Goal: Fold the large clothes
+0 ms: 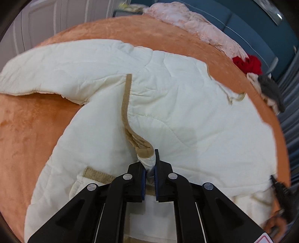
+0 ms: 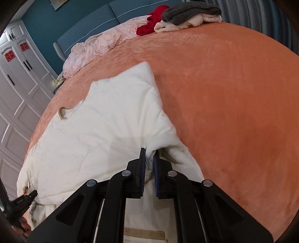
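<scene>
A big bed with an orange blanket is filling most of both views. The blanket is looking soft and fuzzy.

A large cream padded coat is lying spread out on the orange blanket, near the close edge of the bed. It is puffy with stitched lines. One sleeve is reaching out to the left in the left wrist view. A tan strip is running down the coat's front edge, and a short tan band is sitting near the bottom.

At the far end of the bed, a pale pink crumpled cover is lying against a blue headboard. Beside it a red cloth is sitting in a heap, touching a small pile with a grey fuzzy cloth on top of a cream one. White cupboard doors with red paper shapes are standing to the left of the bed.

The left gripper is squeezing shut on a bunched bit of the coat, right where the tan strip ends. The cloth is pinched tight between its blue pads.

The right gripper is pinching a fold of the coat too, at the coat's edge beside the bare orange blanket. The cream cloth is caught between its two fingers, which are standing almost together.

In the right wrist view, the left gripper is showing small at the bottom left, touching the coat's edge.
</scene>
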Motion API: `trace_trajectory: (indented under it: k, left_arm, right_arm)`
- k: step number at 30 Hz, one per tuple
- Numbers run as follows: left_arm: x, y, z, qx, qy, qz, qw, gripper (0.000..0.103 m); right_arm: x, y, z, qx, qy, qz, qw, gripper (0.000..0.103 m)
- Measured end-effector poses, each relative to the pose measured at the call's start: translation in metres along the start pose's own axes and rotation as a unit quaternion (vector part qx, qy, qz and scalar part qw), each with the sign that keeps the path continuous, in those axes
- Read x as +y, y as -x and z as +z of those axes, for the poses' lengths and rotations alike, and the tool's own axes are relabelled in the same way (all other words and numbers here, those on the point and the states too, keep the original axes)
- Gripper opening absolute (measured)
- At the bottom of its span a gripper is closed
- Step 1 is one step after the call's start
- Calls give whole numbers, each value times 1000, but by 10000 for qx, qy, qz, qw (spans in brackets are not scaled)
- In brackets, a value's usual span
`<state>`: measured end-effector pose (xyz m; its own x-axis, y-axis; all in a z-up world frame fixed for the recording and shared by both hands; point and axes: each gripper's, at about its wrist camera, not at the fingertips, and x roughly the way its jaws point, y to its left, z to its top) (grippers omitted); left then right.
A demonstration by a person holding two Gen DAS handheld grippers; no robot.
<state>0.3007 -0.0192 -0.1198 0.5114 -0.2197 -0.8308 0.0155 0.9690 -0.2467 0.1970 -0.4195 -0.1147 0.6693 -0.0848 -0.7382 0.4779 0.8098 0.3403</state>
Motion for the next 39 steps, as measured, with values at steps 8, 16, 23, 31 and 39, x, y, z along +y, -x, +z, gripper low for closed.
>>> trace_trajectory:
  k: [8,16,23,31,39]
  left_arm:
    - [-2,4,-9,-414,-297,226,9984,18]
    - [-10,81,9,-1024,-164,310,9941,53]
    - [-64,22,7,-474,-585,321,9966,53]
    - [-65,-12,-25,-623,-924,562,9922,61]
    - [-73,-17,-31,-779,-1124,892,9866,66]
  right_arm:
    - [6,13,-7,-83,257,-506,9984,31]
    - [99,71,-28,-660,1498,-339,9859,37]
    - [160,-1,-61,157,2015,-120,9793,34]
    - [149,-17,-76,149,2023,-145,9791,34]
    - [153,-16,-88,-3,2127,-266,9768,35]
